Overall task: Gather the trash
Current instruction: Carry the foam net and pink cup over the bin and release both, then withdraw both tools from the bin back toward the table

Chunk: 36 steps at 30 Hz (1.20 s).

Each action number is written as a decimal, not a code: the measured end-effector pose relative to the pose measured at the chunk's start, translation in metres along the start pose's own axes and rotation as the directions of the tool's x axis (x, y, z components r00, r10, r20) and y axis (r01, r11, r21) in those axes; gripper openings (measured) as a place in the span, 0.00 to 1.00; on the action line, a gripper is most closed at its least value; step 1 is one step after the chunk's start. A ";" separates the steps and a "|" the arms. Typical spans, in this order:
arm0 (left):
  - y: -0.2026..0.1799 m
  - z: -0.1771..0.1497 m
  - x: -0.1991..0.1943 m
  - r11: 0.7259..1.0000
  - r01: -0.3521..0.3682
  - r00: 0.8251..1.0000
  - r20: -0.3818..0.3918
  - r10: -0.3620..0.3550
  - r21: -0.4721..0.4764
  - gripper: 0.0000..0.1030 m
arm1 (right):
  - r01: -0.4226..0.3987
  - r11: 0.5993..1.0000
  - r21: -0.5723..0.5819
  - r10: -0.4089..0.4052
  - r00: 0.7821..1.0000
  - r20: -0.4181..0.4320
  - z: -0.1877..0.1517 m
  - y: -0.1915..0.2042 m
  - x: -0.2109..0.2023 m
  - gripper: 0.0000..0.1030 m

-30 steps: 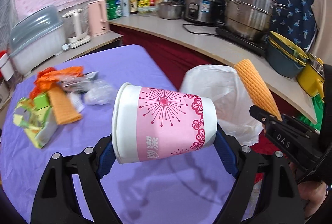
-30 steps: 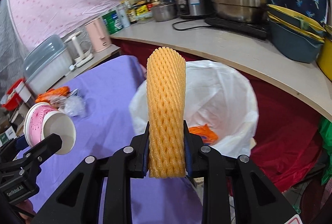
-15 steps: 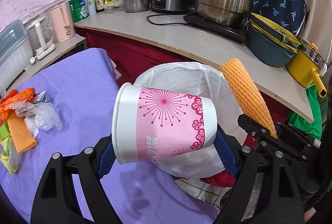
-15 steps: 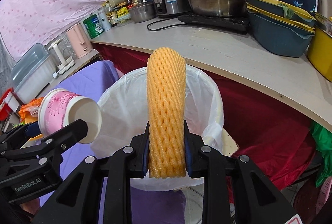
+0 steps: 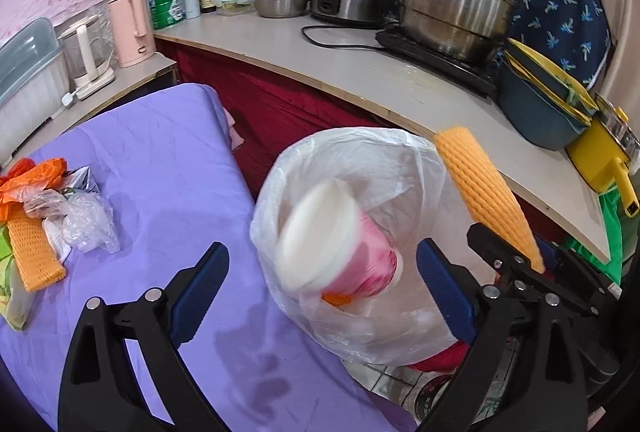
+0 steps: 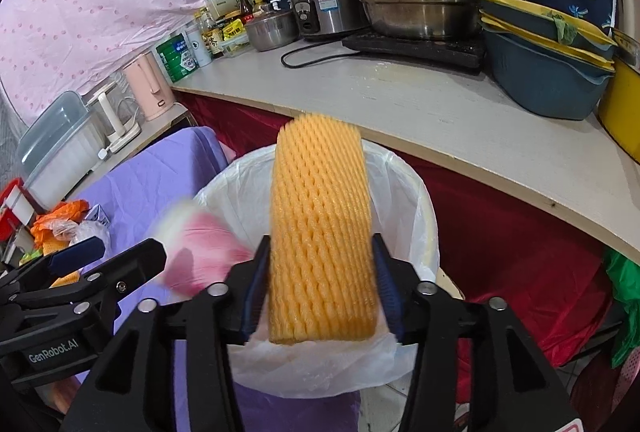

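The left gripper (image 5: 322, 288) is gaping wide, the blurred pink paper cup (image 5: 340, 244) falling free into the white bin bag (image 5: 360, 151). The right gripper (image 6: 320, 292) is pinching the orange foam net (image 6: 322, 232) over the bag's rim.

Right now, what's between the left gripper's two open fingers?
In the left wrist view, the pink paper cup, blurred and loose, over the white bag-lined bin. The left gripper touches neither.

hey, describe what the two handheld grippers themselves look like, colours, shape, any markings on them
Both are matte black plastic with angular, triangulated finger arms and round silver bolts at the joints. The left gripper carries ribbed dark-blue pads on its fingertips. The right gripper has the same blue pads. White lettering reading GenRobot.AI runs along the left gripper's side, seen from the right wrist view. No cables or sleeves are visible.
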<state>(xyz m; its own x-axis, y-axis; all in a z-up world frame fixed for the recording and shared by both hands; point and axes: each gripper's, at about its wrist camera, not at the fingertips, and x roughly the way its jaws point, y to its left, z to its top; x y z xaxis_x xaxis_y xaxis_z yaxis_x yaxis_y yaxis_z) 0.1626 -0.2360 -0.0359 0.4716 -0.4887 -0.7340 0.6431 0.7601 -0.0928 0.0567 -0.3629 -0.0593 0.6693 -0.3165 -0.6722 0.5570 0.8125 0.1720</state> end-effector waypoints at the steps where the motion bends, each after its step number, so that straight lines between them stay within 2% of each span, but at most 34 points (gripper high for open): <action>1: 0.003 0.001 -0.001 1.000 -0.004 1.000 0.003 0.004 -0.007 0.89 | -0.002 1.000 0.001 0.002 1.000 0.006 0.001 0.001 -0.001 0.55; 13: 0.031 0.005 -0.015 0.998 -0.017 0.999 0.033 0.019 -0.064 0.90 | -0.017 0.999 -0.029 0.018 0.999 0.043 0.010 0.019 -0.010 0.62; 20: 0.045 0.003 -0.031 0.995 -0.031 0.998 0.057 0.036 -0.092 0.90 | -0.034 0.998 -0.049 0.037 0.998 0.058 0.009 0.033 -0.022 0.62; 36: 0.115 -0.019 -0.074 0.974 -0.115 0.988 0.083 0.133 -0.194 0.90 | -0.121 0.986 -0.116 0.127 0.991 0.047 -0.002 0.098 -0.035 0.63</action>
<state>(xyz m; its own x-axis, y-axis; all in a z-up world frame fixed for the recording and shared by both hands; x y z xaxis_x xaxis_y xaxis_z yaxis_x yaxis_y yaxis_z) 0.1904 -0.1043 -0.0051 0.6019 -0.4168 -0.6812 0.4554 0.8798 -0.1360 0.0871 -0.2712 -0.0204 0.7572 -0.2336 -0.6100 0.4110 0.8962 0.1671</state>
